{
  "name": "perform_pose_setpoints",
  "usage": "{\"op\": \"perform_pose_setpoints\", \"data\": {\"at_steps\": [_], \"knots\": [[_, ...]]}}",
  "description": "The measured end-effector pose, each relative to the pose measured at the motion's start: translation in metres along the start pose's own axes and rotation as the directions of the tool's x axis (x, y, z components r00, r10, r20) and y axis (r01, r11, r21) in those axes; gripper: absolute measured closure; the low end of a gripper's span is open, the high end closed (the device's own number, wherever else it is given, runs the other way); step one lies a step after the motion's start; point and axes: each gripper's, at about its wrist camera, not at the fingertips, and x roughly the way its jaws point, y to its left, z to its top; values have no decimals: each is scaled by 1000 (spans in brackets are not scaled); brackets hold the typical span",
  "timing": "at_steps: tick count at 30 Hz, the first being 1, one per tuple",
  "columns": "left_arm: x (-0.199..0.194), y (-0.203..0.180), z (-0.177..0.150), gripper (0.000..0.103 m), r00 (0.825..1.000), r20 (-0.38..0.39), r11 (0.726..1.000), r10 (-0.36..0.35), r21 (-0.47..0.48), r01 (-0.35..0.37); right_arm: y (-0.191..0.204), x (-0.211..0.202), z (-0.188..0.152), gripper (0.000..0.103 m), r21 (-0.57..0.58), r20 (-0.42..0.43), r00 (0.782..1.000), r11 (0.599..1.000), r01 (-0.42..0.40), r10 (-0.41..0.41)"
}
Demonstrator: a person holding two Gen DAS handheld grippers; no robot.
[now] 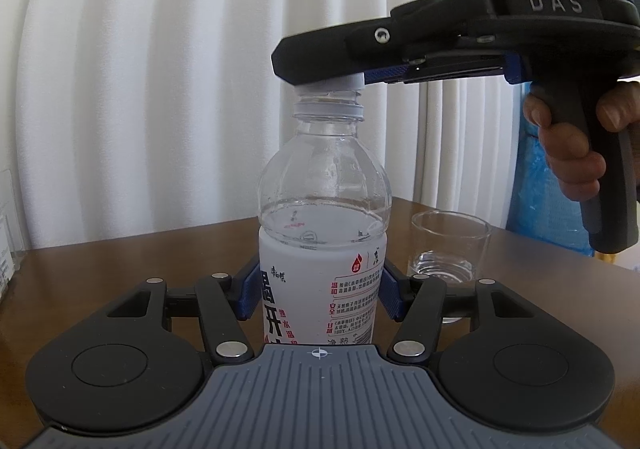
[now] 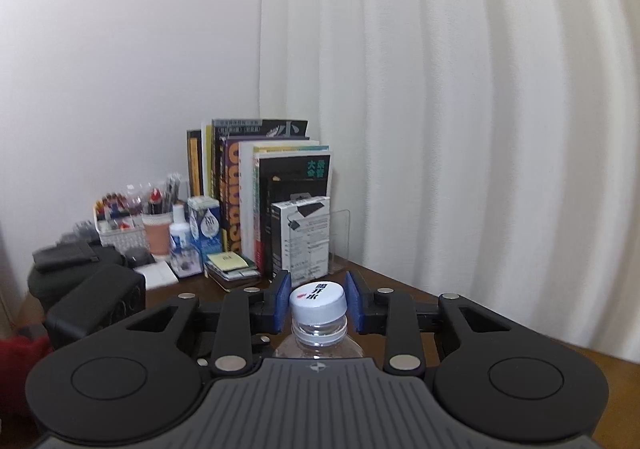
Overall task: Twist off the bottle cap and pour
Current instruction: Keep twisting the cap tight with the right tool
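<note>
A clear water bottle [image 1: 324,209] with a white label stands upright on the brown table [image 1: 120,269], about half full. My left gripper [image 1: 320,289] is shut on the bottle's labelled body. My right gripper [image 2: 318,301] is shut on the white cap [image 2: 318,303], its blue pads [image 2: 283,301] pressed on both sides. In the left wrist view the right gripper [image 1: 332,79] comes in from the right above the bottle, and the cap [image 1: 348,83] sits raised on the neck threads. An empty clear glass [image 1: 448,249] stands just right of the bottle.
A row of books [image 2: 260,193] and a white box [image 2: 304,241] stand at the table's far end, with a pen holder [image 2: 120,225], small bottles and a black pouch [image 2: 64,257] beside them. White curtains hang behind. A blue object [image 1: 548,201] lies at the right.
</note>
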Motion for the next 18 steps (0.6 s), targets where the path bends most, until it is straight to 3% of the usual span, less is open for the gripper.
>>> {"op": "perform_pose_setpoints", "data": {"at_steps": [18], "knots": [[-1,-1,3,45,1000,0,1000,1,-9,-1,-1,1,-5,71,-4,17,1000,1000,-3,3]]}}
